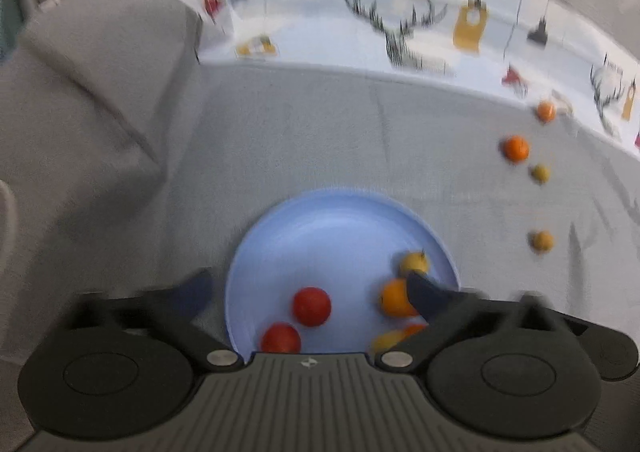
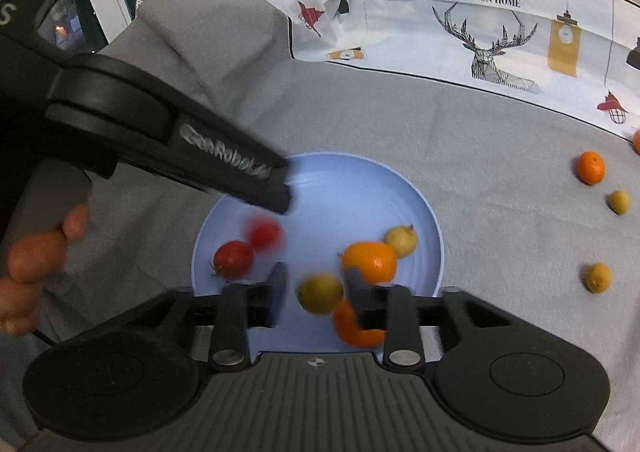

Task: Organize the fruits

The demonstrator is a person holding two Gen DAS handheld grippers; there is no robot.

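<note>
A light blue plate [image 1: 332,228] [image 2: 360,188] lies on the grey cloth and holds two red fruits [image 1: 311,306] [image 2: 234,259], two oranges [image 1: 394,298] [image 2: 370,260] and two yellow fruits [image 1: 415,262] [image 2: 401,240]. My left gripper [image 1: 308,286] is open and empty above the plate's near side; it also shows as a black arm in the right wrist view [image 2: 224,160]. My right gripper [image 2: 316,282] is open above the plate; a blurred yellow-green fruit [image 2: 320,293] sits between its fingers, apart from both. Several small fruits [image 1: 516,148] [image 2: 590,167] lie on the cloth to the right.
A white printed cloth with a deer drawing [image 2: 492,48] [image 1: 400,32] covers the far side. Grey cloth is bunched up at the left [image 1: 100,72]. A person's hand [image 2: 28,264] holds the left gripper's handle.
</note>
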